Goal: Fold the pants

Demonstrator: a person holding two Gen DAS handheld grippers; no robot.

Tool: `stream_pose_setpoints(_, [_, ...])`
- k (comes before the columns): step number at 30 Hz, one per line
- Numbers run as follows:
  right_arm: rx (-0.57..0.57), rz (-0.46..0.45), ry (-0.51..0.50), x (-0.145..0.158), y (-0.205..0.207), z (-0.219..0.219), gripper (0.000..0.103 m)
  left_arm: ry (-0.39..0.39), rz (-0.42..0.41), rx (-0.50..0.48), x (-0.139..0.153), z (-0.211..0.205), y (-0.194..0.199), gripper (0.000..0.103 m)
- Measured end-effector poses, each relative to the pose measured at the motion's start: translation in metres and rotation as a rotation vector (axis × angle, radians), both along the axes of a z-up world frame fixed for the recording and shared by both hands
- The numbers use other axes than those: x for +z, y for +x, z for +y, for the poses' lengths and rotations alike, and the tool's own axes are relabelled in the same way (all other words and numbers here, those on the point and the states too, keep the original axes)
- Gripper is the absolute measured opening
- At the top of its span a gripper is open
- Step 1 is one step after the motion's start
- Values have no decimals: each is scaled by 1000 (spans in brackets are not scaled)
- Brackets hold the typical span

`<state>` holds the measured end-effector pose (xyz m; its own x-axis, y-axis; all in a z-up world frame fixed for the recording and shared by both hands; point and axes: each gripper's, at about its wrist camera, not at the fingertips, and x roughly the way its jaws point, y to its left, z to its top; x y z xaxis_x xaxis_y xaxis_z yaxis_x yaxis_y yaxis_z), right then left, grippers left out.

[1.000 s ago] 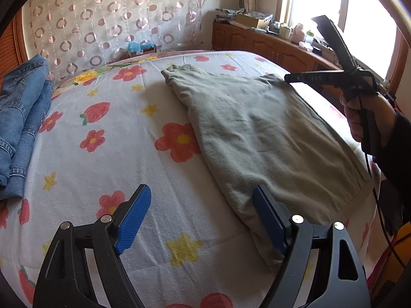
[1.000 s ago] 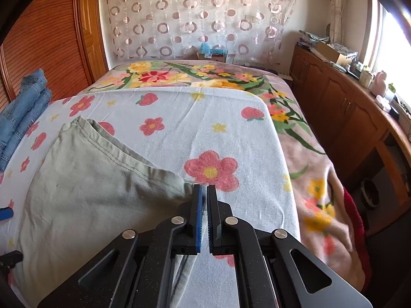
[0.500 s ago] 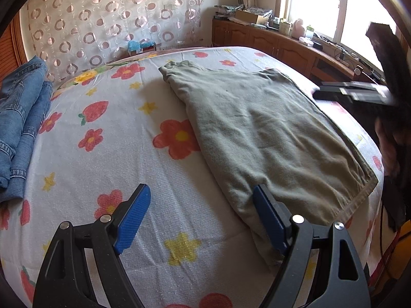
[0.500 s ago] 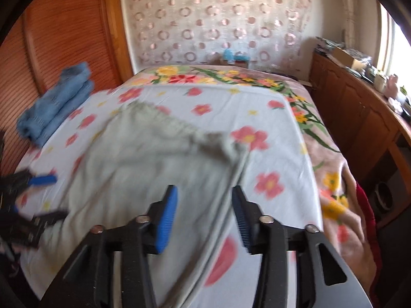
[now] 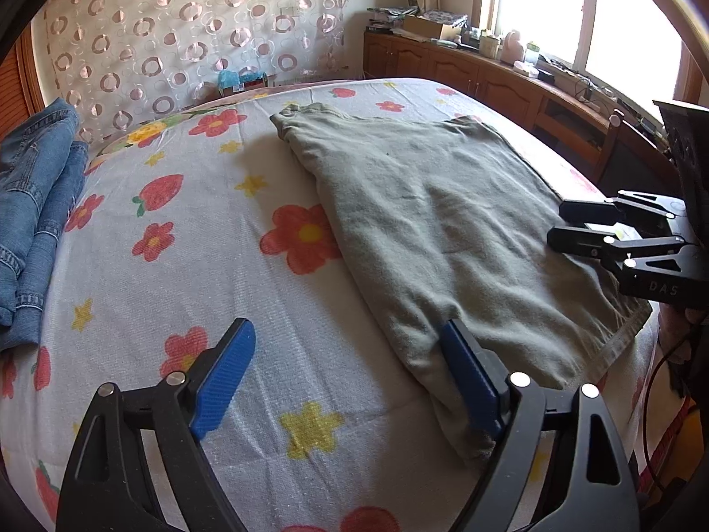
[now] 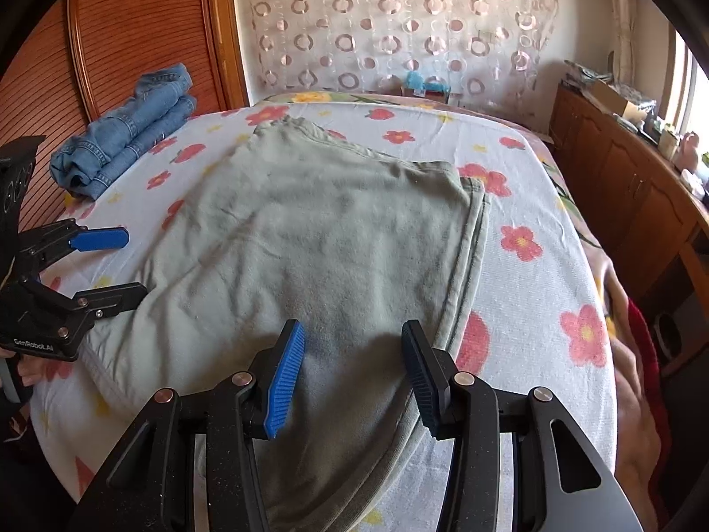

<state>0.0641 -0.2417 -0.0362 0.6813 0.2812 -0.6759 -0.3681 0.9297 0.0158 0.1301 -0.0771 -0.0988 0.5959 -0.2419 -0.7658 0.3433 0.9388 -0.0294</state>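
Grey-green pants [image 5: 443,221] lie folded flat on the flowered bed sheet [image 5: 177,266]; they also show in the right wrist view [image 6: 319,239]. My left gripper [image 5: 345,368] is open, low over the sheet at the pants' near left edge, its right pad against the cloth. It also shows in the right wrist view [image 6: 119,266]. My right gripper [image 6: 350,368] is open and empty just above the pants' near hem. It also shows in the left wrist view [image 5: 562,224] at the pants' right edge.
Folded blue jeans [image 5: 35,221] lie at the bed's left side, next to a wooden wall panel [image 6: 111,40]. Wooden cabinets [image 5: 465,80] with clutter run under the window on the right. A patterned curtain [image 6: 399,22] hangs behind the bed.
My right gripper opened and let go of the pants, then pulled back and came down to the near hem. The pants now lie flat. My left gripper hardly moved.
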Motion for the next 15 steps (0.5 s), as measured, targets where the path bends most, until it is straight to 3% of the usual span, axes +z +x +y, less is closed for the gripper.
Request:
stream_pose_setpoints(10, [-18, -13, -13, -3, -1, 14, 49, -18, -10, -8, 5, -1, -4, 86])
stream_pose_setpoints(15, [-29, -21, 17, 7, -14, 4, 49, -75, -18, -41, 15, -3, -18, 79])
